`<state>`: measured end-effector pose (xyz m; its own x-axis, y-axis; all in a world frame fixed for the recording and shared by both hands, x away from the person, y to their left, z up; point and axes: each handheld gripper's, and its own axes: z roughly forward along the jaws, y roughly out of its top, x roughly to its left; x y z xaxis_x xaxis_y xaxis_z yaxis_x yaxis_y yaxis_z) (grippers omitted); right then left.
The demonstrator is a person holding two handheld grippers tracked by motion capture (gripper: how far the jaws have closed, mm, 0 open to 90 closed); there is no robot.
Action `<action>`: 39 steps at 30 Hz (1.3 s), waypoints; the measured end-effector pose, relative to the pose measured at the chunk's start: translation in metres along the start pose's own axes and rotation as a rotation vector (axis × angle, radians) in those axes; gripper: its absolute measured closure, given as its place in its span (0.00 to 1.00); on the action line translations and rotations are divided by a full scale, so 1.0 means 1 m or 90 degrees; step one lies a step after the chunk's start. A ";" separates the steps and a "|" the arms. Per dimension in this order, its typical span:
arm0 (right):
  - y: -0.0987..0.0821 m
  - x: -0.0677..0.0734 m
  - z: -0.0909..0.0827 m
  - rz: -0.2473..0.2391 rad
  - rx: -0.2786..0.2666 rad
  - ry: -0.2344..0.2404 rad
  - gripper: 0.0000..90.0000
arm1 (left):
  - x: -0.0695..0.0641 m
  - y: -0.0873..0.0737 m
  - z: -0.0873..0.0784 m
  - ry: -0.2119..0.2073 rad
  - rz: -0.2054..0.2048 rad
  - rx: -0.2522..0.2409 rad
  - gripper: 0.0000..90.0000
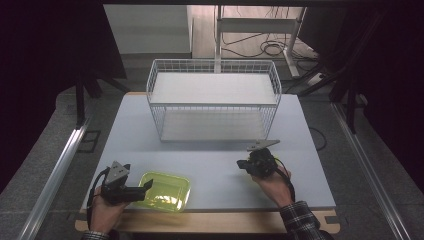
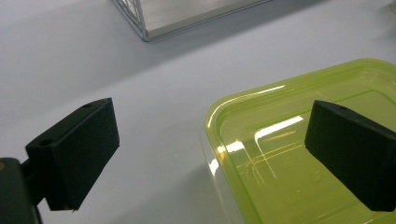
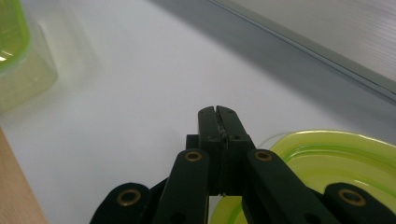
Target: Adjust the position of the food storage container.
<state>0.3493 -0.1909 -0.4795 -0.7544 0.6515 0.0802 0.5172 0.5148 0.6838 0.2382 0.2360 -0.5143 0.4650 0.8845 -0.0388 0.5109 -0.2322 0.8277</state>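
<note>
A lime-green see-through container (image 1: 165, 191) sits near the table's front edge, left of centre. My left gripper (image 1: 145, 190) lies level just left of it, open, its jaws astride the container's near corner (image 2: 280, 140) without touching. In the left gripper view, one pad (image 2: 74, 154) stands over bare table and the other over the container, the left gripper (image 2: 210, 151) wide open. My right gripper (image 1: 241, 164), held at centre right, points left and is shut (image 3: 218, 116), with its pads pressed together. A green rounded rim (image 3: 327, 158) shows under its linkage; I cannot tell whether it is gripped.
A white wire basket (image 1: 214, 102) with two levels stands at the back centre of the white table (image 1: 310, 190). A wooden strip (image 1: 225, 222) runs along the front edge. The container shows far off in the right gripper view (image 3: 11, 42).
</note>
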 end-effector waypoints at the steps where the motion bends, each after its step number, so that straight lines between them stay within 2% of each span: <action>1: -0.001 -0.002 -0.001 0.002 -0.001 -0.003 0.99 | 0.000 0.000 0.000 0.000 0.000 0.001 0.03; 12: -0.021 -0.032 -0.026 0.037 -0.008 -0.047 0.99 | -0.004 0.003 0.000 0.005 0.005 0.015 0.07; 16: -0.026 -0.037 -0.031 0.052 -0.009 -0.058 0.99 | -0.005 0.004 -0.001 0.009 0.010 0.018 0.11; 18: -0.026 -0.034 -0.032 0.051 -0.015 -0.055 0.99 | -0.006 0.005 -0.002 0.007 0.014 0.021 0.12; 20: -0.025 -0.030 -0.033 0.051 -0.023 -0.049 0.98 | -0.006 0.005 -0.006 0.018 0.020 0.023 0.15; 22: -0.024 -0.023 -0.034 0.046 -0.031 -0.041 0.98 | -0.003 0.005 -0.012 0.021 0.015 0.017 0.21; 25: -0.024 -0.012 -0.035 0.036 -0.032 -0.033 0.99 | 0.001 0.004 -0.019 0.007 0.007 0.015 0.33; 26: -0.025 -0.009 -0.035 0.035 -0.032 -0.031 0.99 | 0.002 0.003 -0.023 0.010 0.006 0.016 0.35; 30: -0.029 0.005 -0.034 0.022 -0.022 -0.019 0.99 | 0.009 -0.003 -0.032 0.007 -0.006 0.023 0.54; 32: -0.030 0.010 -0.034 0.019 -0.019 -0.012 0.99 | 0.014 -0.007 -0.037 0.018 -0.016 0.031 0.61; 34: -0.032 0.015 -0.033 0.019 -0.019 -0.004 0.99 | 0.015 -0.008 -0.038 0.017 -0.019 0.034 0.70; 39: -0.036 0.025 -0.030 0.028 -0.014 0.023 0.99 | 0.010 -0.020 -0.032 0.023 -0.010 0.113 0.91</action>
<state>0.2993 -0.2096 -0.4804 -0.7457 0.6524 0.1355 0.5407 0.4737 0.6951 0.2096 0.2630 -0.5130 0.4315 0.9017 -0.0277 0.6390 -0.2838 0.7149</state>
